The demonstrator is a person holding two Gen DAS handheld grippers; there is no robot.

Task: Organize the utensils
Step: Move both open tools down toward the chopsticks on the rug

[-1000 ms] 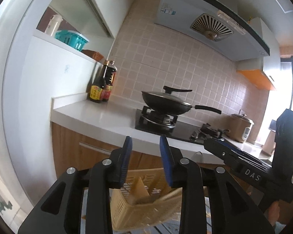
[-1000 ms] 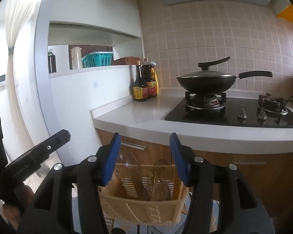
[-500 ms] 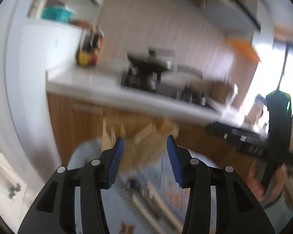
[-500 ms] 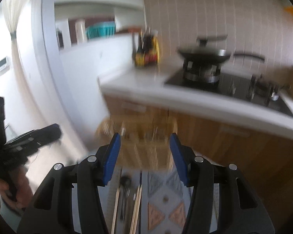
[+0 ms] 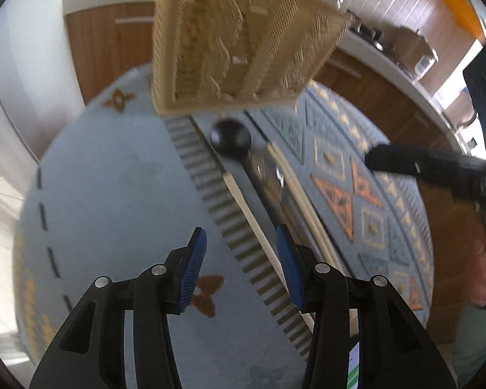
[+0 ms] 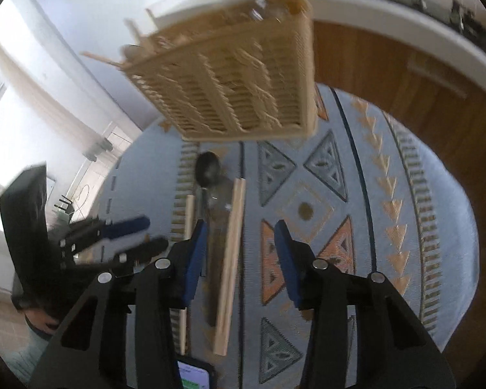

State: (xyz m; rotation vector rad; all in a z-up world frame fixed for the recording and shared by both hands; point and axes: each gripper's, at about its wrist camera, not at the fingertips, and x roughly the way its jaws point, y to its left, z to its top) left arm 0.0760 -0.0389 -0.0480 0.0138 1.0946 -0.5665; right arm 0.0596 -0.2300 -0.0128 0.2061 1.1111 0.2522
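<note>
Round table covered by pale blue patterned cloth with orange and grey triangles. Wooden cabinet behind, white countertop above it. Phone, screen lit, at table's near edge. White wall at left.

The left tool hangs with its blue pads spread apart, gripping nothing, above a patterned cloth. Ahead of it lie chopsticks, a black spoon and a blurred metal utensil. Beyond them stands a basket. To the right, the other tool is in view.
</note>
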